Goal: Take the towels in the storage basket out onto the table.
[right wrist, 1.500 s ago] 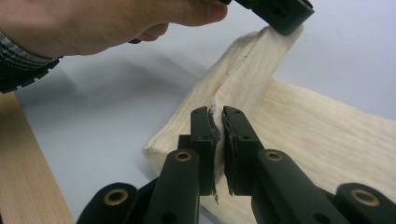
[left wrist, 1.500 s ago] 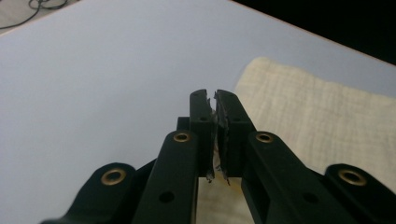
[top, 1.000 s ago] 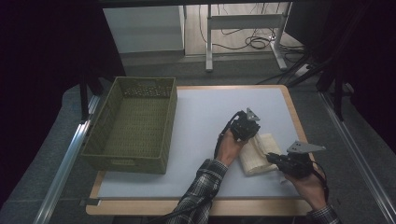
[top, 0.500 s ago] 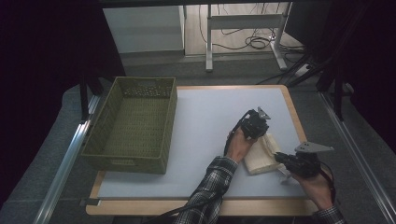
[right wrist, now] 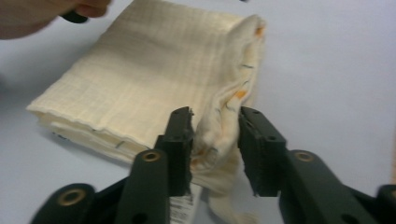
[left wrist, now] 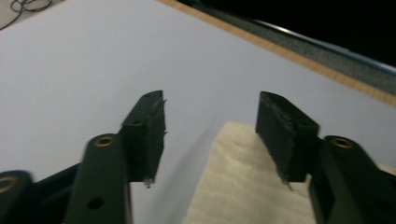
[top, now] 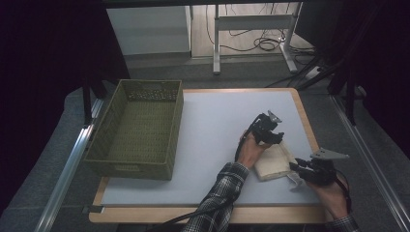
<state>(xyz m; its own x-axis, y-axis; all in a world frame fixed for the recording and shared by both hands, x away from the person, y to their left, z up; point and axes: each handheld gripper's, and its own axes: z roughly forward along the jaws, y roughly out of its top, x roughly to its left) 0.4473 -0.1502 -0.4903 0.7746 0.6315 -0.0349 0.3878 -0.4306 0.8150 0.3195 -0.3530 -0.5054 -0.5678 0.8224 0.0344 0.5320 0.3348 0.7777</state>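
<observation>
High view first: a folded cream cloth (top: 274,161) lies on the white table (top: 212,140) near its right edge, well apart from the empty woven basket (top: 135,126) on the left side; the left gripper (top: 267,129) sits at the cloth's far end and the right gripper (top: 302,169) at its near right corner, so the two stand at opposite ends, which looks like a set-up for lifting or unfolding the cloth between them; right gripper view shows the jaws closed on a bunched corner of the cloth, the fabric pinched between them, probably to hold that end fast; left gripper view shows the jaws wide apart with nothing between, poised just over the cloth's edge, likely about to take a grip there; a white tag (right wrist: 181,207) hangs at the pinched corner with dark printing on it, too small and blurred to read; small orange marks dot the cloth's inner layers; no brand is legible anywhere.
</observation>
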